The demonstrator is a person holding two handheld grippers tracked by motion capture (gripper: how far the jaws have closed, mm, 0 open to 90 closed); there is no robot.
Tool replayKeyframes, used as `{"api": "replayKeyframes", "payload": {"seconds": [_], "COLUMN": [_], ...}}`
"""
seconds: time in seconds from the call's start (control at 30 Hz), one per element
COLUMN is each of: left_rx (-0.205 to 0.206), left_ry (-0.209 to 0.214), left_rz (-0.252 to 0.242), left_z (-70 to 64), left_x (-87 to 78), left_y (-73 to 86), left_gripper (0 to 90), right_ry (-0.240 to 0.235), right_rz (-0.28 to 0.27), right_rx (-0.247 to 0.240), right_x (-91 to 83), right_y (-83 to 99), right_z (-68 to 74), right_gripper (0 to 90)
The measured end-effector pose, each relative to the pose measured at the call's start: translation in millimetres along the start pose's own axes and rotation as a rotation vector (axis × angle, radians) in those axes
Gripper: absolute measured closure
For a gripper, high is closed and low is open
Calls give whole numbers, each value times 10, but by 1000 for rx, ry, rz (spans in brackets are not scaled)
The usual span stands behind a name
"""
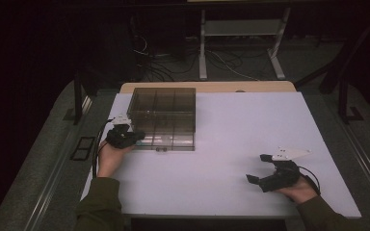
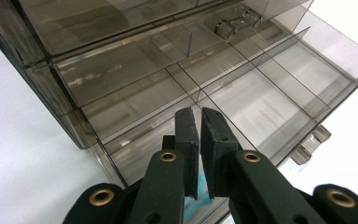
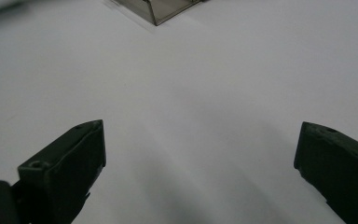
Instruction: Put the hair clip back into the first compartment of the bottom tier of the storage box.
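The smoky clear compartment box sits toward the far left of the worktop, and the left hand-held gripper is at its near left corner, jaws nearly pressed together over something teal I cannot identify. Judging by this, keep that pinch steady and move slowly over the dividers. The right hand-held gripper rests spread wide near the worktop's near right corner, well apart.

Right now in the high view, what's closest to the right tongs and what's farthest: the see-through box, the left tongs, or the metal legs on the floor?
From the right tongs:
1. The see-through box, across the table at its far left.
2. The left tongs, at the box's near left corner, a bit farther.
3. The metal legs, on the floor beyond the table.
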State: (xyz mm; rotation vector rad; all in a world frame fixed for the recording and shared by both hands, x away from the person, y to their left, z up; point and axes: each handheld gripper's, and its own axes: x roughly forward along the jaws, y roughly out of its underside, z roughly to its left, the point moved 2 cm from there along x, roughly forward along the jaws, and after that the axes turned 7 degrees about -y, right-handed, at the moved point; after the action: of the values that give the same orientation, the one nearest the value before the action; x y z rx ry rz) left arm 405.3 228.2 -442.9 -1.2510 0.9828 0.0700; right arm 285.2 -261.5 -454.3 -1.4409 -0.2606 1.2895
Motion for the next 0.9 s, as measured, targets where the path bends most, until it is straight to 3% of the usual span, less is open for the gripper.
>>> {"api": "replayKeyframes", "payload": {"seconds": [0.5, 0.77, 0.9], "left_rx": [-10, -14, 10], "left_ry": [-11, 10, 17], "left_rz": [-33, -36, -28], "left_z": [-44, -77, -128], "left_x": [3, 10, 19], "left_y": [-32, -48, -69], "left_gripper": [732, 615, 537], "right_ry": [1, 1, 2], "right_rz": [2, 1, 1], "right_rx": [0, 2, 3], "right_x": [-5, -5, -6], "right_y": [4, 3, 3], "right_z": [7, 5, 5], "right_gripper": [15, 14, 14]}}
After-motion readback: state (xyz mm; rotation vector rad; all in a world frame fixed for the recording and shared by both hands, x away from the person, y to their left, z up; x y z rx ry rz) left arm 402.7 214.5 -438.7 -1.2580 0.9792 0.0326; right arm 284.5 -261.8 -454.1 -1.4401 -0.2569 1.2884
